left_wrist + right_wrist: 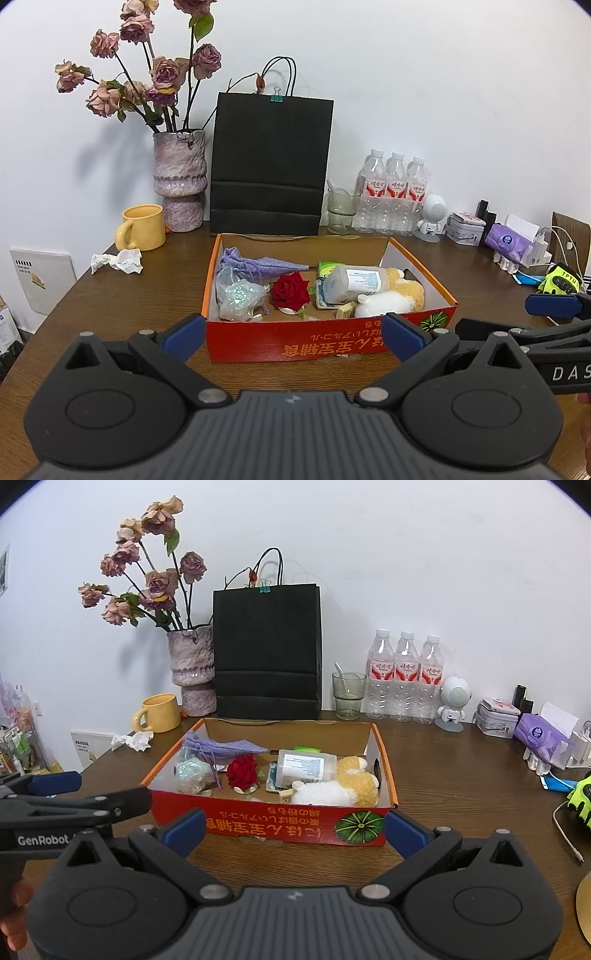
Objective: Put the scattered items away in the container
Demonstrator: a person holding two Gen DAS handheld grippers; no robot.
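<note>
An orange-red cardboard box [332, 341] [236, 821] sits mid-table. Inside it lie a purple drawstring pouch [258, 264] [225, 746], a clear plastic bag [238, 297] [192, 771], a red rose [291, 291] [242, 771], a white bottle [356, 281] [304, 767] on its side, and a white and yellow plush toy [391, 301] [340, 788]. My left gripper [293, 338] stands open just in front of the box, empty. My right gripper [295, 830] is open too, empty, before the box's front wall. A crumpled tissue [118, 261] [133, 740] lies on the table left of the box.
Along the wall stand a vase of dried roses [180, 179], a yellow mug [142, 228], a black paper bag [269, 166], a glass [341, 210], three water bottles [393, 195], a small white robot figure [430, 218], a tin [464, 227] and tissue pack [511, 242]. A green glove [559, 284] lies far right.
</note>
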